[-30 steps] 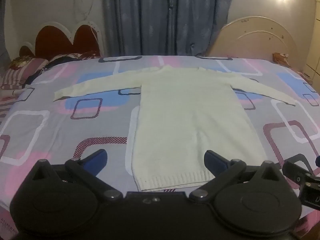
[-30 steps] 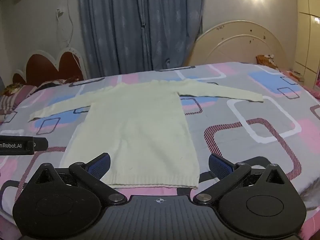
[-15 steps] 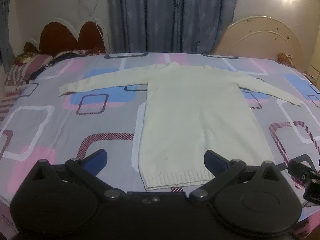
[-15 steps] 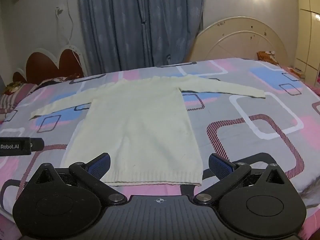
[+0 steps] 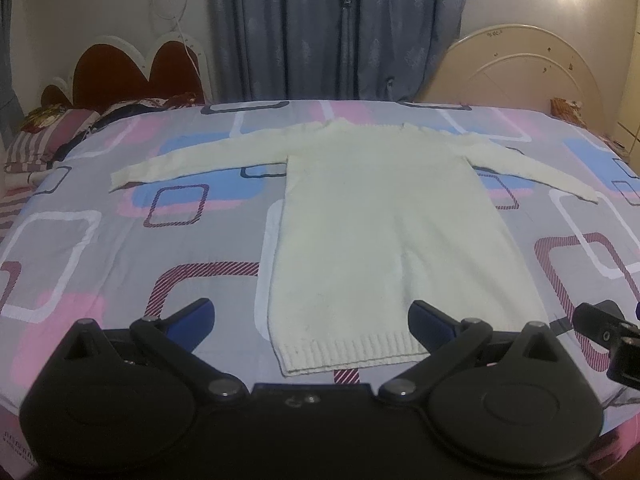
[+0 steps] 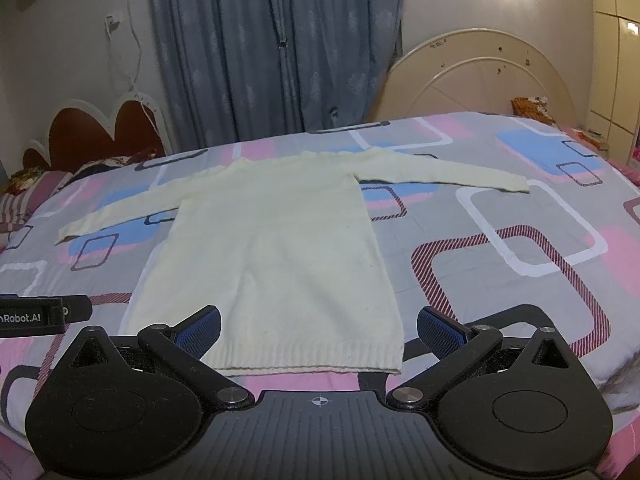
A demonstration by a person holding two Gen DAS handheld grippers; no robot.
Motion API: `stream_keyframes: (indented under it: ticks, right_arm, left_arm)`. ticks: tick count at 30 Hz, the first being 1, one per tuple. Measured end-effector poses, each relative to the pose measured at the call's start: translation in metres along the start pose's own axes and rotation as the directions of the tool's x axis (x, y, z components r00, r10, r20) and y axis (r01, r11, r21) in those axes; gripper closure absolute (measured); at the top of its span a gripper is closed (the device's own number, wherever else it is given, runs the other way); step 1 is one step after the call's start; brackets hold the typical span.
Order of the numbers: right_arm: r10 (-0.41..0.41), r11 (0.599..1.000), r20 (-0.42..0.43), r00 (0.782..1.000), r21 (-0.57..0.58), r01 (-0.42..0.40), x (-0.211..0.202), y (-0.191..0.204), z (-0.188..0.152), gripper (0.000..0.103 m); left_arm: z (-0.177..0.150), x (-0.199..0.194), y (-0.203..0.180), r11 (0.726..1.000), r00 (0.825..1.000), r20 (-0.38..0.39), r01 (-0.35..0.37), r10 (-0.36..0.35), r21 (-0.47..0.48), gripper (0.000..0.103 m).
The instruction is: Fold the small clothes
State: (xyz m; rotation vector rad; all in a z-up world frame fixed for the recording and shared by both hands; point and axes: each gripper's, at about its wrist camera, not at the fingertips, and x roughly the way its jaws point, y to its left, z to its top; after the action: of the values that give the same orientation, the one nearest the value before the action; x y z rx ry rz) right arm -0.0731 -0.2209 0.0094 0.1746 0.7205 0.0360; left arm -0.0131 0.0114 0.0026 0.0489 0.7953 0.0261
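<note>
A cream long-sleeved knit sweater [image 5: 384, 224] lies flat on the bed, sleeves spread to both sides, ribbed hem nearest me. It also shows in the right wrist view [image 6: 272, 248]. My left gripper [image 5: 312, 316] is open and empty, hovering just in front of the hem's left part. My right gripper [image 6: 320, 326] is open and empty, hovering just in front of the hem's right part. Each gripper's tip shows at the edge of the other's view, the right one [image 5: 608, 336] and the left one [image 6: 40, 314].
The bed has a grey sheet with pink, blue and striped squares [image 5: 120, 248]. Pillows [image 5: 48, 136] lie at the left by a red headboard [image 5: 136, 72]. A cream footboard [image 6: 476, 76] and blue curtains [image 6: 276, 48] stand behind.
Both grippers have moved slightly forward and up over the bed's near edge, so the sweater sits a little lower and closer in view. Both stay open.
</note>
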Motion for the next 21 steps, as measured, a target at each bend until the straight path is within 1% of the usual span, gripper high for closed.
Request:
stream_keyframes:
  ticks: [21]
  right_arm:
    - [0.01,1.0,-0.008,1.0,-0.022,-0.01,0.0076,0.0092,0.0068,0.0]
  left_arm:
    - [-0.0017,0.0028,0.0039,1.0,1.0,-0.001,-0.006,0.006,-0.001,0.0]
